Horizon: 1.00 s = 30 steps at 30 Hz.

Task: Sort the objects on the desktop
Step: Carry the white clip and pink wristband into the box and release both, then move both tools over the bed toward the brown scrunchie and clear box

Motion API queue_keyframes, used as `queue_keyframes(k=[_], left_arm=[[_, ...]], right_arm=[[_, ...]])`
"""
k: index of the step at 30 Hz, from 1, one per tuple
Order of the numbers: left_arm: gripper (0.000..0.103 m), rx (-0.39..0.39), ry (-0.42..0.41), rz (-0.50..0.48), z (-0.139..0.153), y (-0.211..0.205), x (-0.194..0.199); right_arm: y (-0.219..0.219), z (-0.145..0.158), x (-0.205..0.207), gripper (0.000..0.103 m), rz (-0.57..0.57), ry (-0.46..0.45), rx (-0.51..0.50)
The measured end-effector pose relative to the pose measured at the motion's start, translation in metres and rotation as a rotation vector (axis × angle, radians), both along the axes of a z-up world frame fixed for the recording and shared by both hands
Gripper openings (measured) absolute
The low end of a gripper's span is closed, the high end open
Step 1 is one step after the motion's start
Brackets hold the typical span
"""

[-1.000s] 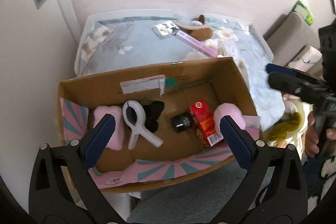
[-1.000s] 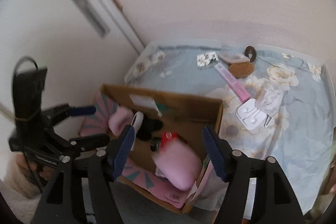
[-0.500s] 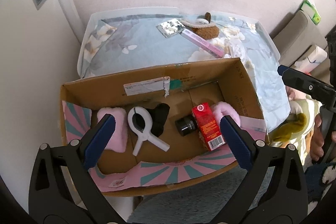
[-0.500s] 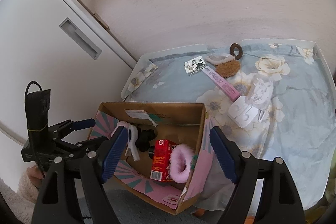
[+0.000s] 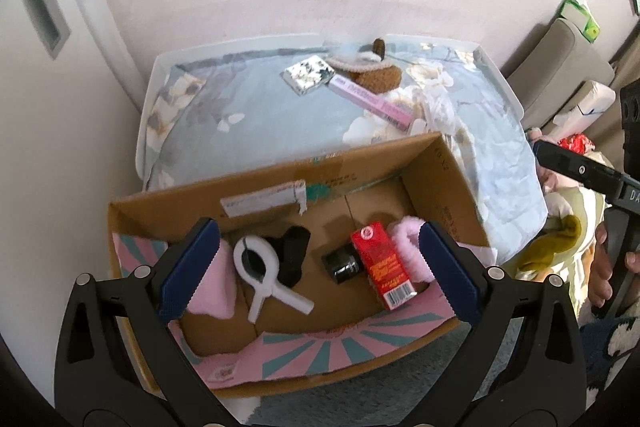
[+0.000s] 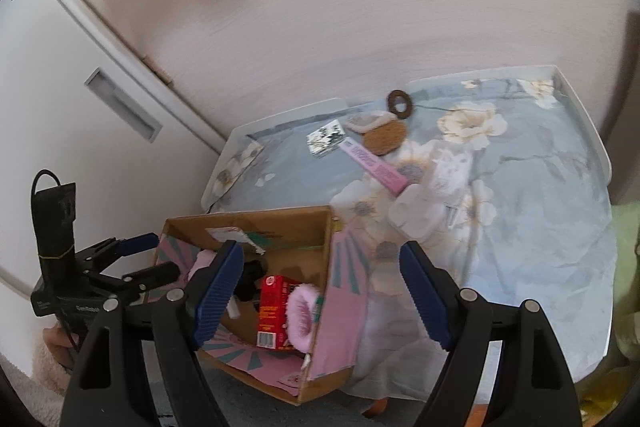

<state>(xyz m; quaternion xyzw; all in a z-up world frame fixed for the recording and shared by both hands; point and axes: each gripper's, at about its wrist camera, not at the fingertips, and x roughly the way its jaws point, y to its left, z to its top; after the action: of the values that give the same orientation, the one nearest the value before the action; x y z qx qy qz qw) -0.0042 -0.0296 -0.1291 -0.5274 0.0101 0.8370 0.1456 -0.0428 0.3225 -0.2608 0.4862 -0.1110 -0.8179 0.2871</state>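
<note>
Both grippers, left gripper and right gripper, hang spread and empty above the box. The pink tube waits far on the table, crowded by clutter. Risk: the wide jaws snag the cloth or knock a neighbour.

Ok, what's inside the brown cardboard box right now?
Inside the brown cardboard box: white plastic clip, red carton, small black jar, fluffy pink band, a black item and pink fabric. The left gripper's fingers cover part of the floor.

Your box sits before the table. In it: clip left, carton right, small jar between. Flat packet lies on table behind.
</note>
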Motion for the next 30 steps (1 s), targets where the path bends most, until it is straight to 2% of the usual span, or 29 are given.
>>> queue_keyframes(k=[7,12,16,19,22,27,30], left_arm=[[0.100,-0.055,0.041,-0.063,0.014,0.018,-0.019],[0.100,-0.067,0.066,-0.124,0.021,0.034,-0.038],[0.100,-0.140,0.144,-0.235,0.030,0.062,-0.055],[0.100,-0.224,0.229,-0.348,0.037,0.092,-0.072],[0.100,-0.270,0.263,-0.425,0.039,0.113,-0.087],[0.100,-0.257,0.241,-0.537,0.032,0.139,-0.114],[0.100,-0.278,0.211,-0.598,0.016,0.152,-0.125]], right_arm=[[0.013,-0.008,0.001,0.077,-0.036,-0.035,0.012],[0.024,-0.014,-0.005,0.077,-0.074,-0.056,0.001],[0.031,-0.018,-0.012,0.077,-0.101,-0.073,0.004],[0.035,-0.022,-0.018,0.077,-0.115,-0.081,0.011],[0.038,-0.025,-0.025,0.077,-0.127,-0.091,0.025],[0.039,-0.029,-0.038,0.077,-0.145,-0.106,0.035],[0.040,-0.033,-0.047,0.077,-0.160,-0.113,0.056]])
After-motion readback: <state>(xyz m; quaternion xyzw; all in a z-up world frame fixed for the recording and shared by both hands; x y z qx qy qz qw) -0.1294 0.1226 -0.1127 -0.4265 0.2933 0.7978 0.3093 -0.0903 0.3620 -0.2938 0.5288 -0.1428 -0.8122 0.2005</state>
